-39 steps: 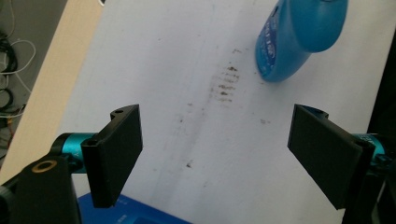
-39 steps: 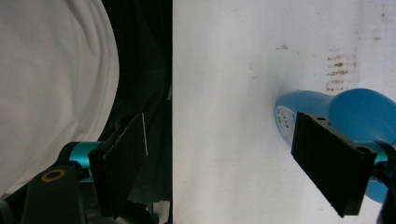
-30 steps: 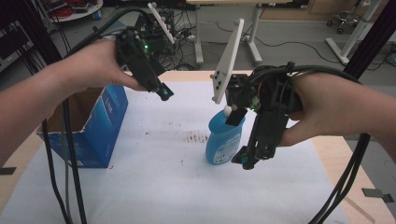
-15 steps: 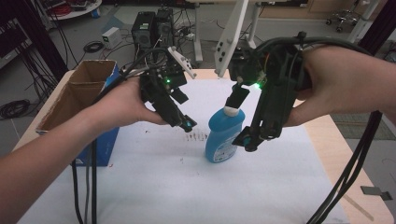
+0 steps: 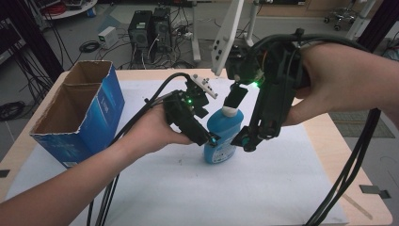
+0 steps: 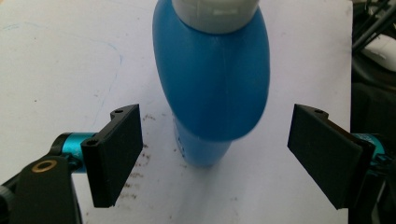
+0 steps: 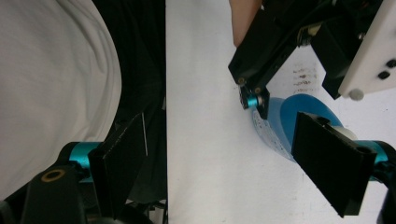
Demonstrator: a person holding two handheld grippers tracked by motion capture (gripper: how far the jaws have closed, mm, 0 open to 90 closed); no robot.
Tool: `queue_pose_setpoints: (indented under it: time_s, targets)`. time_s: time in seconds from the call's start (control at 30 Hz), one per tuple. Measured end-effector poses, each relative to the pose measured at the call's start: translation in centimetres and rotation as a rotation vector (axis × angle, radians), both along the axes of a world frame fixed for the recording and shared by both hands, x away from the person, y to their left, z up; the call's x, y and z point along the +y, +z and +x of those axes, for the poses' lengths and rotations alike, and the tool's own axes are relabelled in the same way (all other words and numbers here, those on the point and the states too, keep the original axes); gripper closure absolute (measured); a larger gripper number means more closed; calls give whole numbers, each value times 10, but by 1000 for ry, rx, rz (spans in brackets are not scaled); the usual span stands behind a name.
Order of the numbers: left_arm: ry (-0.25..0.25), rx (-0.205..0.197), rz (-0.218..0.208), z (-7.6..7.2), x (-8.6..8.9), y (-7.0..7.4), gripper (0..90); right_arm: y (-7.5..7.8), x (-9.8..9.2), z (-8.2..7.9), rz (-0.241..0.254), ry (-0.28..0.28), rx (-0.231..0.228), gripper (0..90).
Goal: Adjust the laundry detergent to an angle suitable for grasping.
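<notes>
A blue plastic bottle with a pale grey cap (image 5: 221,136) stands upright on the white sheet (image 5: 188,188) covering the wooden table (image 5: 348,155), well to the right of the open blue cardboard box (image 5: 80,113). Nothing has a grip on the bottle yet. The left gripper (image 5: 210,140) sits at the bottle's left side with its jaws spread wide; in the left gripper view the bottle (image 6: 212,88) stands between the two black pads (image 6: 119,149), touching neither. The right gripper (image 5: 244,140) hangs just beside the bottle's right flank, its jaws also apart; in the right gripper view the bottle (image 7: 285,121) lies behind the right-hand pad (image 7: 327,158) rather than between the two. Judged from this, the approach is nearly done, while the closing on the bottle, the lift and any move toward the box are all left.

Compared with half a second earlier, the left gripper has travelled from a spot short of the bottle to right against its side. The right gripper has kept its place on the far side, and the bottle has not moved.
</notes>
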State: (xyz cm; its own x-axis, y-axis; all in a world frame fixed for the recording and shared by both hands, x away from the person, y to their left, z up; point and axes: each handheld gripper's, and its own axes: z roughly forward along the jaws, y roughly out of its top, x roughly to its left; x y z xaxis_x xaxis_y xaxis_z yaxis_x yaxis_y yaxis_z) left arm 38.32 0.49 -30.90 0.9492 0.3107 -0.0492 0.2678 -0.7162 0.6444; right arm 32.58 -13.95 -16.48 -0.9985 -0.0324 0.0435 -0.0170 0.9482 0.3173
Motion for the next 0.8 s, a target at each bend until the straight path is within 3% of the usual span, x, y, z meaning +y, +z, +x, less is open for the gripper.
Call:
queue_pose_setpoints:
  time_s: [0.1,0.33,0.63,0.8]
  targets:
    - [15,8,-5,1,-7,-6,181,1,-1,0,-2,-2,1,177]
    - [33,1,49,4,-18,-16,181,0,-2,1,-2,-8,4,177]
    - [71,-4,47,5,-30,-24,182,-1,-2,3,-2,-11,-2,177]
    - [98,16,45,6,-31,-25,187,-1,-2,3,-6,-10,0,177]
